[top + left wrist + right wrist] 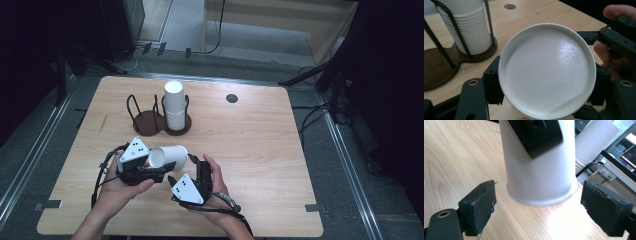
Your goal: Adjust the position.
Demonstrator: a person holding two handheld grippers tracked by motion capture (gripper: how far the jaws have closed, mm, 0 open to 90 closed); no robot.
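A white paper cup (pixel 169 157) lies on its side above the table's front, and my left gripper (pixel 155 168) is shut on it near its base. In the left gripper view the cup's flat base (pixel 547 72) faces the camera, pinched between the two black jaws. My right gripper (pixel 187 169) is open at the cup's other end. In the right gripper view its pads (pixel 480 205) stand apart on either side of the cup's wider rim end (pixel 539 177), not touching it. The left gripper's jaw (pixel 536 135) presses on the cup wall.
A dark wooden holder (pixel 146 124) with wire loops stands at the table's back middle. Its right slot carries a stack of white cups (pixel 174 104); its left slot is bare. The stack (pixel 466 27) is close ahead of the left gripper. A round grommet (pixel 231 98) sits farther right.
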